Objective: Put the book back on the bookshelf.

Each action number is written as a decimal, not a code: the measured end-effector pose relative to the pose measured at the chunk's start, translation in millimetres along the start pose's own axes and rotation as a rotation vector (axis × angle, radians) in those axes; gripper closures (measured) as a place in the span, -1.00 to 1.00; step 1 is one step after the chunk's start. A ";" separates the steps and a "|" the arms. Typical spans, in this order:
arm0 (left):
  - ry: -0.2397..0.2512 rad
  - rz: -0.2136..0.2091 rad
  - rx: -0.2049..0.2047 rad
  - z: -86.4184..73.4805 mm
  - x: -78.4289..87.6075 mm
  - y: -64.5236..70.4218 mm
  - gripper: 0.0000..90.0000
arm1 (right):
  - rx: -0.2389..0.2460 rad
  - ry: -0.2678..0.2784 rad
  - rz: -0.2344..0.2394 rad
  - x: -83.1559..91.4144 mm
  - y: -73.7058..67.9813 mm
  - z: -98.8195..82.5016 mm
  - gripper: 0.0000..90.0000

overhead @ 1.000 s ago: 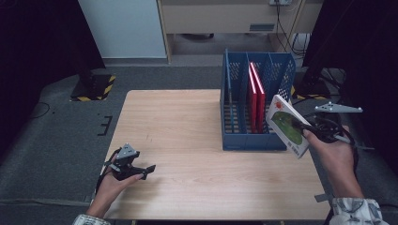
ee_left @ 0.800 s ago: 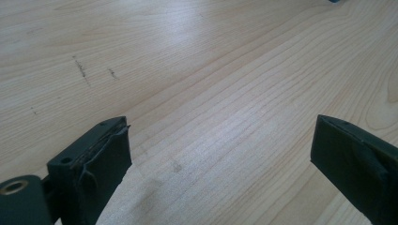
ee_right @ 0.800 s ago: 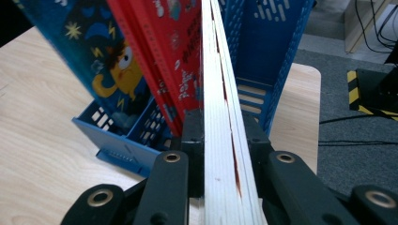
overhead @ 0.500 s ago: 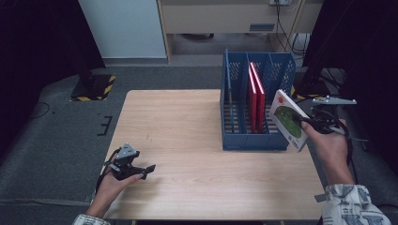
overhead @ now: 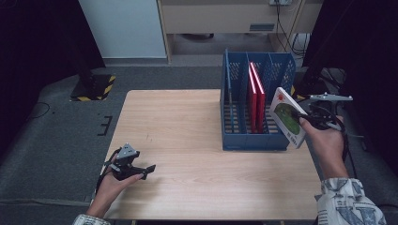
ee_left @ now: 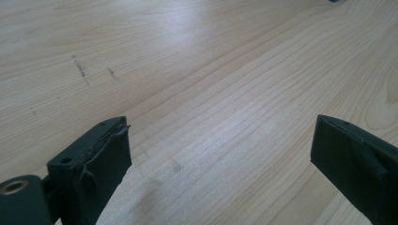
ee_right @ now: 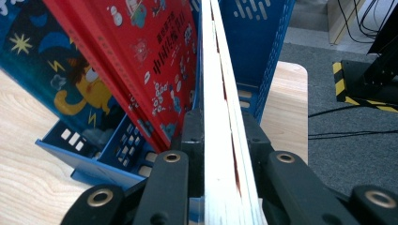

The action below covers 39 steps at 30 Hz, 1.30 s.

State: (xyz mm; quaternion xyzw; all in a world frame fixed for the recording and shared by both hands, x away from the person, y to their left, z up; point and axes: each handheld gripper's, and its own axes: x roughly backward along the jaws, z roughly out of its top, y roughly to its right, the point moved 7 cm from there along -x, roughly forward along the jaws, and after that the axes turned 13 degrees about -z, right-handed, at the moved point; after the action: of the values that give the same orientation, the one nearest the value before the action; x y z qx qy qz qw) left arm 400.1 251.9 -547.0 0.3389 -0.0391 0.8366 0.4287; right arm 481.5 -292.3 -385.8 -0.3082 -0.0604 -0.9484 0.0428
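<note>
My right gripper (overhead: 302,118) is shut on a thin book with a white and green cover (overhead: 285,116), held tilted just off the right end of the blue file rack (overhead: 256,140). In the right gripper view the book's white page edge (ee_right: 217,84) runs up between the jaws of the right gripper (ee_right: 223,136), with the rack's blue wall (ee_right: 258,42) behind it. Red books (overhead: 256,93) stand upright in the rack, and the nearest red cover (ee_right: 141,61) leans close by. My left gripper (overhead: 148,171) rests open on the table's near left, nothing between its fingers (ee_left: 105,150).
A blue illustrated book (ee_right: 56,79) stands in the rack to the left of the red ones. The wooden table (overhead: 187,131) is bare between the two hands. Cables (overhead: 286,28) and a yellow-black striped base (overhead: 94,89) lie on the floor beyond.
The right hand has shifted a little farther away along the rack's right end with the book still gripped. The left hand has stayed put.
</note>
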 end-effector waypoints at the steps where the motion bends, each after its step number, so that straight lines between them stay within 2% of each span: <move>1: 0.000 0.000 0.000 -0.1 -0.1 -0.1 -0.90 | -0.004 0.000 0.000 -1.0 0.2 1.1 0.70; 14: -0.002 0.005 -0.006 -0.1 -1.7 -0.1 -0.91 | -0.025 0.009 -0.041 -16.6 7.5 23.3 0.70; 22: 0.006 0.007 -0.001 -0.1 -0.8 -1.1 -0.91 | -0.051 0.018 -0.078 -38.3 8.2 34.9 0.70; 33: 0.008 0.004 -0.002 0.4 -0.3 -1.2 -0.91 | -0.075 0.011 -0.102 -57.7 8.2 38.3 0.70; 39: 0.009 0.005 -0.004 0.8 -0.2 -0.9 -0.91 | -0.061 0.010 -0.112 -62.7 7.0 37.8 0.70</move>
State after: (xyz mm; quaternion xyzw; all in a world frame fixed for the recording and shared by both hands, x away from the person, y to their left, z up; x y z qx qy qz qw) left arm 401.2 252.1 -546.7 0.3341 -0.0394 0.8391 0.4274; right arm 554.8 -291.1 -391.9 -0.3008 -0.0485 -0.9523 -0.0196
